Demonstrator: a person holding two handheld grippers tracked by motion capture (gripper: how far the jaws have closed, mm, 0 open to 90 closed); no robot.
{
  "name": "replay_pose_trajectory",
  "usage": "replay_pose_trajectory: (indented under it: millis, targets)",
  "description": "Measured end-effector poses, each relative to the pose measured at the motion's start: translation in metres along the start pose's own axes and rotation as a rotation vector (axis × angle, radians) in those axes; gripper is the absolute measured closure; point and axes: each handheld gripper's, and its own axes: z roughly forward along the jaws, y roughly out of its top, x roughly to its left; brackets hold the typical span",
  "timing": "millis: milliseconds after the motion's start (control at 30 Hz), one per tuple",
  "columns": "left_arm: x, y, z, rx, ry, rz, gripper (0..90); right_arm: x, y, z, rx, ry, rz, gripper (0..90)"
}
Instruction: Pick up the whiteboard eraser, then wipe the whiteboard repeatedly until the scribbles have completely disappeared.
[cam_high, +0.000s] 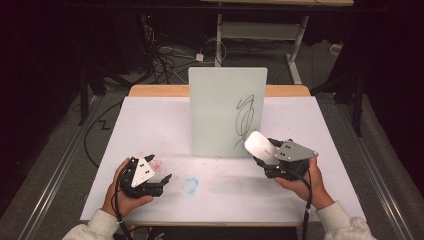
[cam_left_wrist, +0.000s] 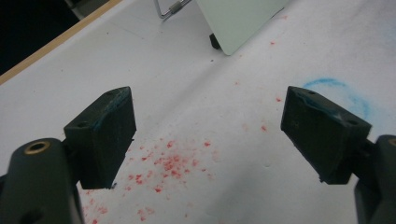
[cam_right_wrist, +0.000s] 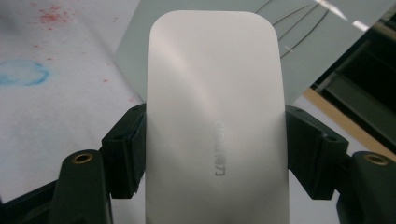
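The right gripper (cam_high: 264, 152), low and right of the middle in the high view, squeezes a flat white rounded eraser block (cam_right_wrist: 215, 116) between both jaws. It sits just in front of the upright pale glass board (cam_high: 220, 107), near its black scribble (cam_high: 246, 117). I think wiping comes next (pad pushed flat on the line). Grey letters on the block are too blurry. The left gripper (cam_high: 161, 176), lower left, gapes empty.

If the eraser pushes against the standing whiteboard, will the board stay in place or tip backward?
The whiteboard stands nearly upright on a thin wire prop and small feet, so it probably slides or tips under firm pressure. Its glossy face looks slippery, and the eraser may skid. The open left gripper could brace it.
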Motion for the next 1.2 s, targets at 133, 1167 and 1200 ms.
replay_pose_trajectory:
  millis: [133, 1167, 1200]
  targets:
    - [-0.001, 0.0, 0.0, 0.005, 0.003, 0.002, 17.3, 0.001, 0.002, -0.001, -0.024, -0.049, -0.002, 30.9]
    - [-0.003, 0.001, 0.0, 0.015, 0.016, 0.007, 18.1, -0.006, 0.036, 0.031, -0.076, -0.341, -0.004, 31.0]
    - [-0.003, 0.001, 0.0, 0.014, 0.017, 0.007, 18.1, -0.007, 0.039, 0.031, -0.083, -0.349, -0.004, 30.9]
